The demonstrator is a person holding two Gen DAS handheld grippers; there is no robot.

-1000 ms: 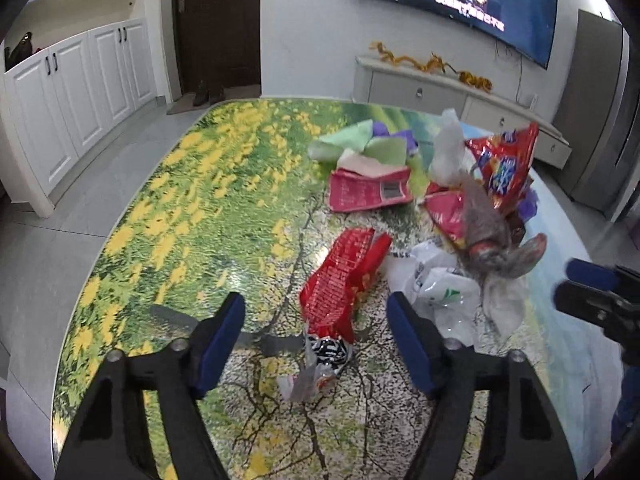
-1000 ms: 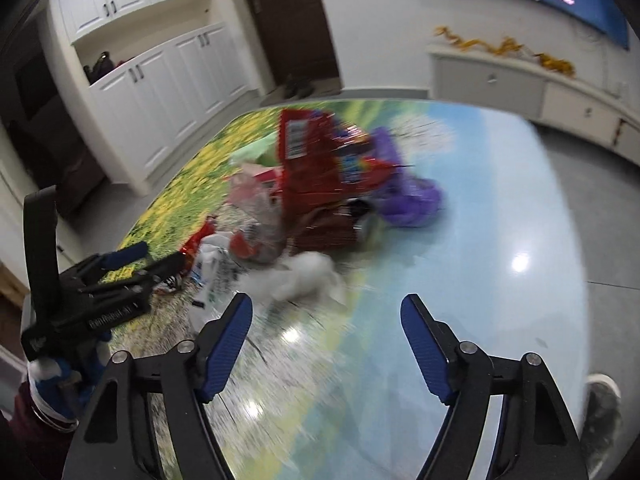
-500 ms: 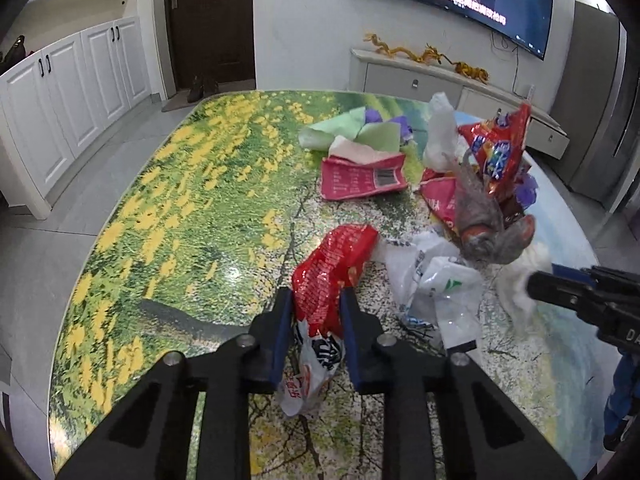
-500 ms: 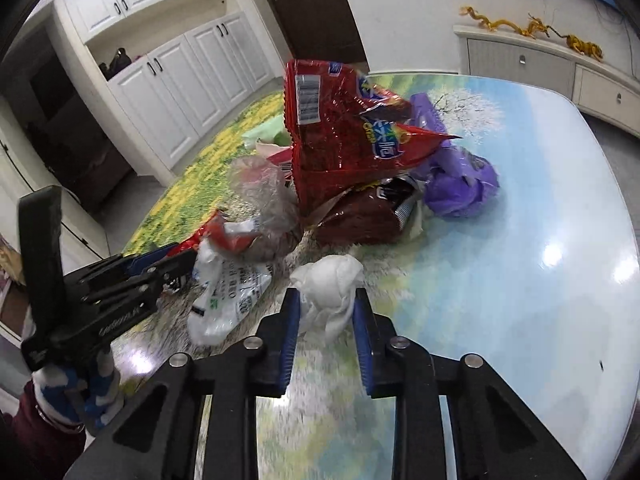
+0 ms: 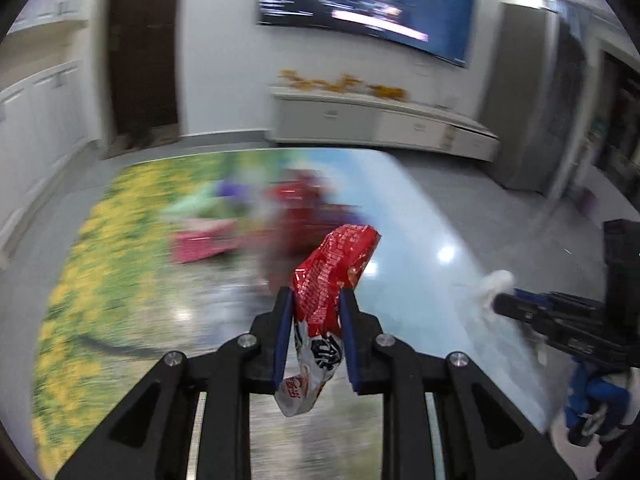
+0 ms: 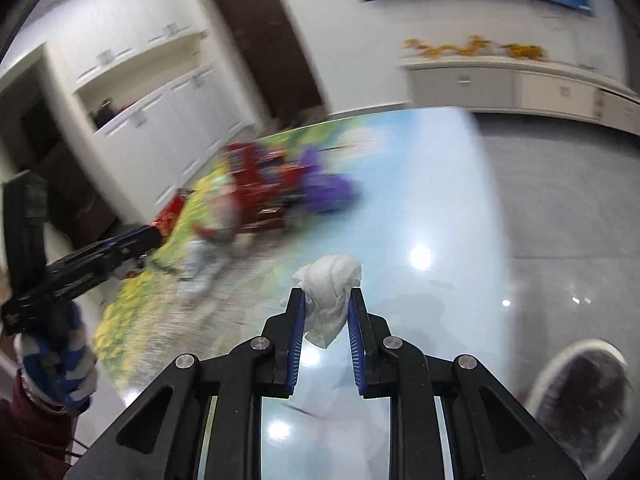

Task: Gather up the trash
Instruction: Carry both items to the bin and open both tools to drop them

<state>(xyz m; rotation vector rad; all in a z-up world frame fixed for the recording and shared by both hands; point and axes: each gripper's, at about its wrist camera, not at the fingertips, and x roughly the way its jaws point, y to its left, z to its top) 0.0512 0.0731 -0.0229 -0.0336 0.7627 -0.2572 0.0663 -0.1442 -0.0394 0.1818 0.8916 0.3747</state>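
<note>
My left gripper (image 5: 316, 294) is shut on a crumpled red and white snack wrapper (image 5: 340, 256), held in the air above the printed table (image 5: 420, 240). The jaws of my right gripper (image 6: 327, 292) are closing, and its pads press on a white crumpled tissue (image 6: 330, 276) lifted over the table's blue part (image 6: 420, 184). In the left wrist view the right gripper (image 5: 500, 300) shows at the right edge with the tissue (image 5: 496, 282) at its tip. In the right wrist view the left gripper (image 6: 152, 234) shows at the left, in a gloved hand (image 6: 56, 360).
A blurred pile of red, purple, green and clear wrappers (image 5: 296, 208) lies mid-table, also the pile (image 6: 276, 188) in the right wrist view. A white-rimmed round object with a dark inside (image 6: 580, 392) stands on the floor at lower right. White cabinets (image 6: 168, 100) and a low console (image 5: 380, 120) line the walls.
Both grippers shut on their pieces, the left on the red wrapper and the right on the tissue, then lifted them off the table and swung toward the right, away from the pile.
</note>
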